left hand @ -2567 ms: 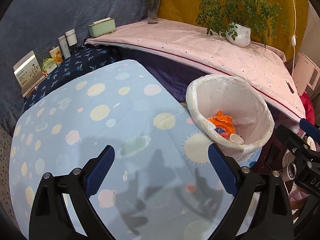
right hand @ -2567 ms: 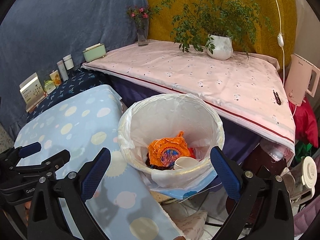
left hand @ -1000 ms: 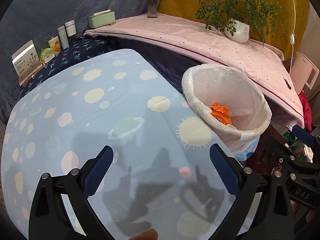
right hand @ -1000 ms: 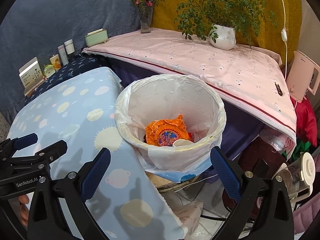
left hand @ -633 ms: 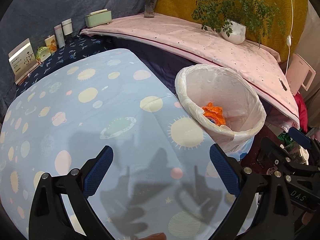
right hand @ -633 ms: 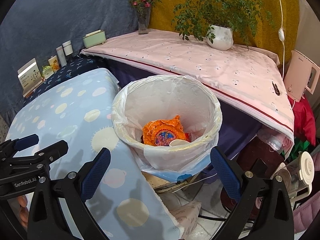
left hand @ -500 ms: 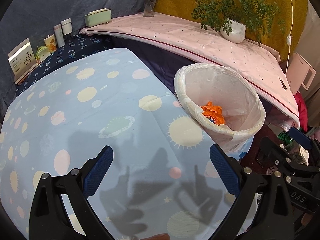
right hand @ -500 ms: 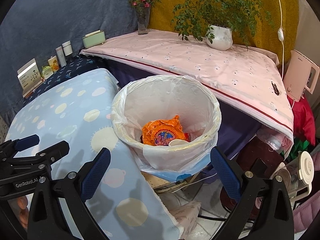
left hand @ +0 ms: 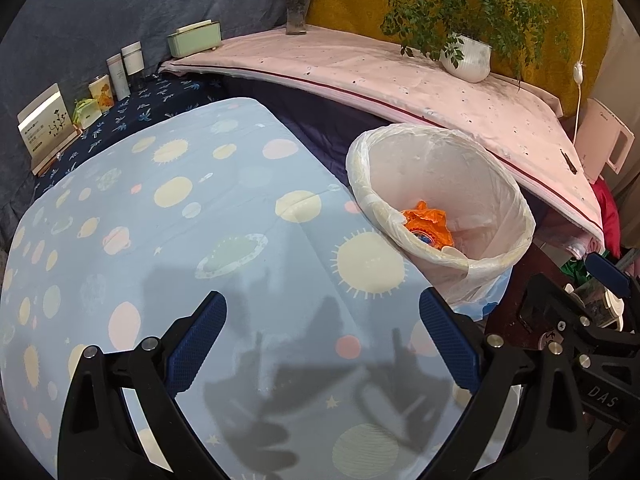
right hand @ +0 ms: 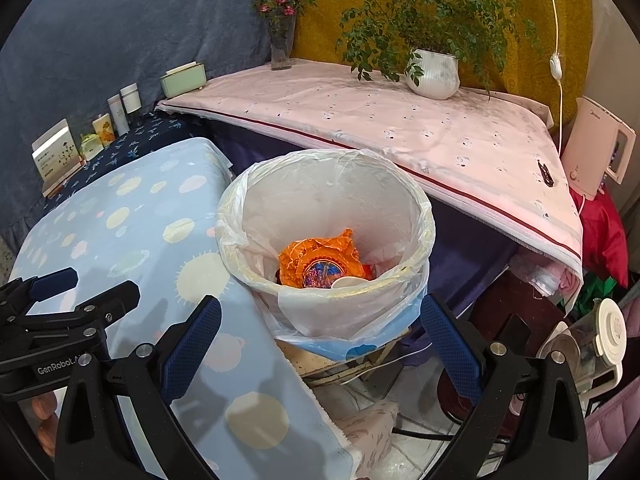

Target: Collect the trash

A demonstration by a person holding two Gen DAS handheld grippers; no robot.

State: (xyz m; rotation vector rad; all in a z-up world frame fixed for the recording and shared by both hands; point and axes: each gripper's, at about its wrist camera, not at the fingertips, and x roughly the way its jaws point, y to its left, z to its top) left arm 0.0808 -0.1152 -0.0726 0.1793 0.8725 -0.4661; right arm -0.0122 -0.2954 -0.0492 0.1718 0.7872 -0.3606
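moved: both grippers sit further back from the bin than 2.6 s ago; in the right wrist view the trash bin (right hand: 326, 248) now lies a bit further off and more central, and more floor shows under it
left gripper (left hand: 320, 344): released, jaws spread wide, nothing between them, hovers over the blue planet-print tablecloth (left hand: 160, 220)
right gripper (right hand: 318, 346): released too, jaws wide, empty, pointed at the bin from just past the table edge
bin contents: orange wrapper (right hand: 320, 258) crumpled at the bottom, a white cup (right hand: 350, 282) touching it on the near side; same pair as in earlier frames, unchanged
bin spot: white-lined, just beside the table's right edge, between the blue cloth and the pink-covered shelf (right hand: 400, 128)
table: no loose trash visible on the blue cloth in either view, only gripper shadows
background: potted plant (right hand: 434, 68), flower vase (right hand: 280, 46), boxes and bottles along the far left; none look like trash
meaning: drop-off looks finished, both hands free and backing off; likely task near its end or hunting for a next piece
unclear: clutter on the floor right of the bin is too muddled to call trash or not
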